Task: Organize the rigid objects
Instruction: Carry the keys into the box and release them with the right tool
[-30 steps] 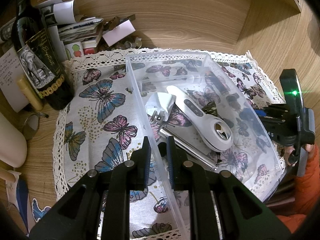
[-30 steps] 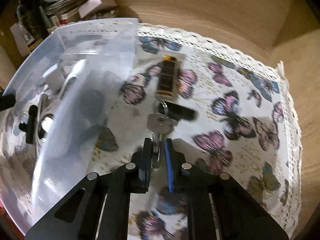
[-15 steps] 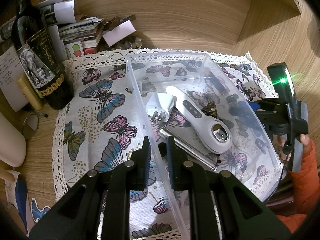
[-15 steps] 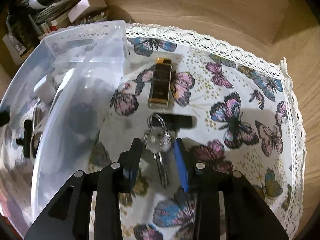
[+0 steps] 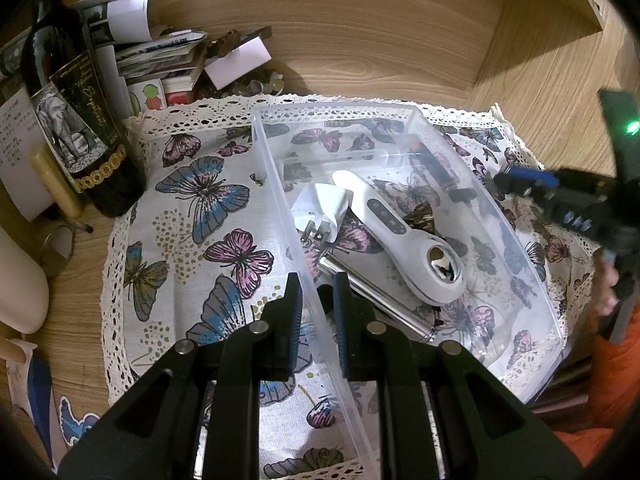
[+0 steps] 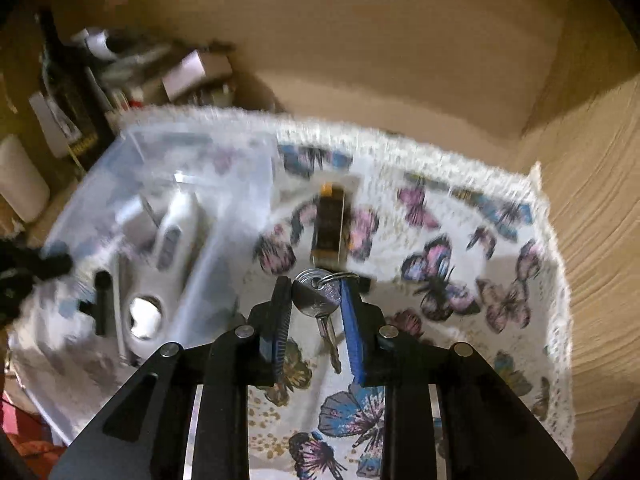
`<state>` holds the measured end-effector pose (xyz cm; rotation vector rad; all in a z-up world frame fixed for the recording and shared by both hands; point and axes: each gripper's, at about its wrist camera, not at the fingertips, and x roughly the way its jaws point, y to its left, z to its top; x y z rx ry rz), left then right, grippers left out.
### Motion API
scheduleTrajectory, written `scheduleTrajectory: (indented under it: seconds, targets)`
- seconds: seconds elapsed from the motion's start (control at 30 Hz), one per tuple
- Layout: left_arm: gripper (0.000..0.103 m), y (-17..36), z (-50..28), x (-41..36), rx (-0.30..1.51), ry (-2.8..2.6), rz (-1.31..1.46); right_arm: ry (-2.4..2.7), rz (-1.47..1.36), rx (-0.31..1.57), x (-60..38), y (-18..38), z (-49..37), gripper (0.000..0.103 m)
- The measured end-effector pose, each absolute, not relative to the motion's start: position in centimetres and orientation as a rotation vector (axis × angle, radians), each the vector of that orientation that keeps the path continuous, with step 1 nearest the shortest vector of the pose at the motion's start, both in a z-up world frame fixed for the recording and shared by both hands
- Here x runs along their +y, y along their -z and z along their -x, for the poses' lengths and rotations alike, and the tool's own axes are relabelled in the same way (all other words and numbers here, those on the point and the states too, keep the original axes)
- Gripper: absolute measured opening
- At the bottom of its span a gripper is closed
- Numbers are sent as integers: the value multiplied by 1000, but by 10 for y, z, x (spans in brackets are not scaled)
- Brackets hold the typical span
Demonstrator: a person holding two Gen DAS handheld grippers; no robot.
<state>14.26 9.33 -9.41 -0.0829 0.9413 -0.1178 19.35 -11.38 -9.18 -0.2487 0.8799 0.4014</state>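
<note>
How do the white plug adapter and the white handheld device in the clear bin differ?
The plug adapter is short and blocky; the handheld device is long and slim. The adapter shows metal prongs; the device has a row of buttons and a round head. Both are white and lie in the clear bin.

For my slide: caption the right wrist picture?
Right gripper closing on a silver key beside the clear plastic bin.

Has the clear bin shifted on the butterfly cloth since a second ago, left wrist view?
No. The clear bin keeps its corners over the same butterflies on the cloth; the left gripper is clamped on its wall.
</note>
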Motion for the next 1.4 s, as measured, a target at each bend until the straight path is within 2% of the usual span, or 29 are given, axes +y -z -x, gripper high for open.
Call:
scheduleTrajectory:
  seconds: [0.27, 0.53, 0.73, 1.1, 1.4]
  targets:
    - [14, 95, -143, 93, 941, 119, 84, -480, 241, 720, -93, 39, -176, 23]
    - [14, 94, -143, 93, 940, 119, 84, -615, 302, 639, -53, 24, -145, 23]
    - [14, 94, -143, 93, 940, 119, 84, -692, 354, 674, -24, 41, -139, 23]
    - [14, 94, -144, 93, 939, 121, 86, -712, 437, 868, 7, 96, -160, 23]
    - [14, 94, -144, 94, 940, 122, 87, -693, 435, 894, 3, 98, -165, 23]
